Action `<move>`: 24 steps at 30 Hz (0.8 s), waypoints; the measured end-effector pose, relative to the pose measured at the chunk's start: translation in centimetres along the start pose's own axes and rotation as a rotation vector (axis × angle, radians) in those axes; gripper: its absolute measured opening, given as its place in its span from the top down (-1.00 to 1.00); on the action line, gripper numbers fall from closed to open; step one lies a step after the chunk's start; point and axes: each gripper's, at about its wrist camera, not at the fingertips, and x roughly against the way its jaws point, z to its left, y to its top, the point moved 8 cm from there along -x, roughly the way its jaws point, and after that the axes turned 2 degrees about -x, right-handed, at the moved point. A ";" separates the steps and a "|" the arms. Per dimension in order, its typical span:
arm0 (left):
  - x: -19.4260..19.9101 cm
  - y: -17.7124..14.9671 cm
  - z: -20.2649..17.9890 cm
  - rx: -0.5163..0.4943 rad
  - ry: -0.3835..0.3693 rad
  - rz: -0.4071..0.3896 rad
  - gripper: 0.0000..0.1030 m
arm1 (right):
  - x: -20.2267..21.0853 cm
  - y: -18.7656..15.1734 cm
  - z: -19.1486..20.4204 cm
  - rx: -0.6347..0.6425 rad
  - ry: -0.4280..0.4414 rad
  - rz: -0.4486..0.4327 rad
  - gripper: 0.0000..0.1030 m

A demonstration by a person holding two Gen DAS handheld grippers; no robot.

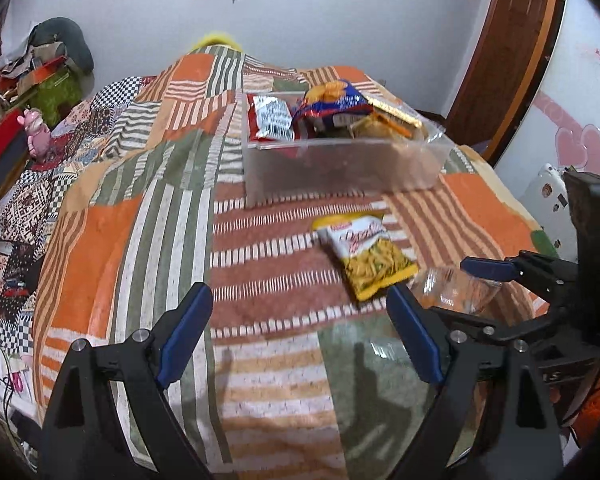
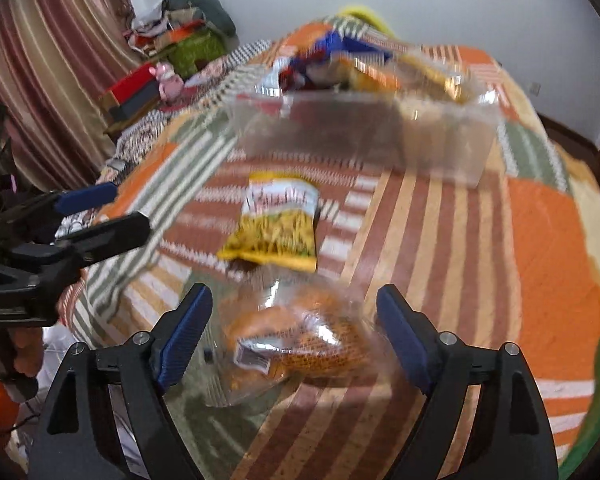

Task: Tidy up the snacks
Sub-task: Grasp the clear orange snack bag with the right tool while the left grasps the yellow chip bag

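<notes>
A clear plastic bin (image 1: 340,168) stands on the patchwork bedspread and holds several snack packets; it also shows in the right wrist view (image 2: 360,136). A yellow snack packet (image 1: 366,258) lies in front of the bin, also seen in the right wrist view (image 2: 276,224). A clear bag of orange snacks (image 2: 296,340) lies between the open fingers of my right gripper (image 2: 296,344), also visible in the left wrist view (image 1: 452,288). My left gripper (image 1: 300,340) is open and empty over the bedspread, left of the yellow packet.
The bedspread (image 1: 140,240) covers a bed. A pile of clothes, boxes and a pink toy (image 1: 34,132) lies at the far left. A wooden door frame (image 1: 512,60) and a wall are on the right. The right view is motion-blurred.
</notes>
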 end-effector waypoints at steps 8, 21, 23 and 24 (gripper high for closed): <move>-1.8 -0.6 -1.1 0.003 -0.014 0.049 -0.73 | 0.2 -1.1 -1.0 -0.026 0.020 -0.009 -0.12; -7.3 1.8 -4.7 0.040 -0.083 0.110 -0.73 | 3.5 -1.0 -6.5 -0.084 -0.073 -0.086 -0.03; -8.4 2.0 -5.2 0.048 -0.097 0.127 -0.73 | 3.9 -0.8 -7.2 -0.098 -0.082 -0.097 -0.03; -8.8 2.1 -5.4 0.047 -0.097 0.131 -0.73 | 4.1 -0.8 -7.5 -0.104 -0.085 -0.101 -0.03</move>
